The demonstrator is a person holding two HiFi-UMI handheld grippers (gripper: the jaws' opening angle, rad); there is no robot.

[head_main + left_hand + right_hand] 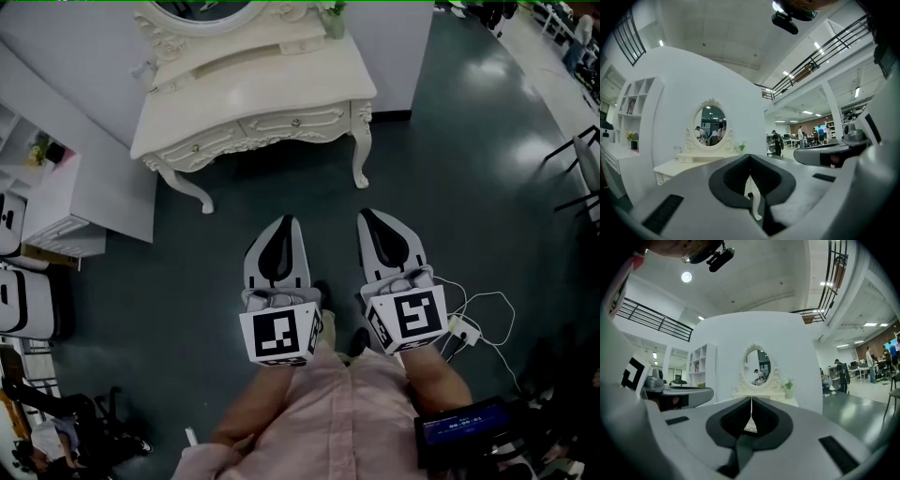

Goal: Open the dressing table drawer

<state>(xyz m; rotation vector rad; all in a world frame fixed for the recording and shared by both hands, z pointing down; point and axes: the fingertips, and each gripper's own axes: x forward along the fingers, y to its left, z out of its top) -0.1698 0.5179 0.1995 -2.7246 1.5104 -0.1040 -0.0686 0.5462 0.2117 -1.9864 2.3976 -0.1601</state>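
Dark green floor (pixel 450 141) fills most of the head view, and the white dressing table (pixel 253 98) stands at the upper middle of the frame against a white wall. Under its worktop, the front carries two drawers side by side. The right drawer (pixel 298 123) has a small knob (pixel 295 122) at its middle, and both drawers look fully closed.

Lower in the frame, well apart from the table, the left gripper (pixel 284 221) and the right gripper (pixel 368 215) point toward it. Each has its jaws together with nothing between them. An oval mirror (pixel 757 364) shows dead ahead in the right gripper view.

The step in hand appears to be the approach. It would likely go best with one gripper lined up level with a knob and its jaws parted before arrival. That gripper should close squarely on the knob and pull straight back, since a crooked pull could jam the drawer.
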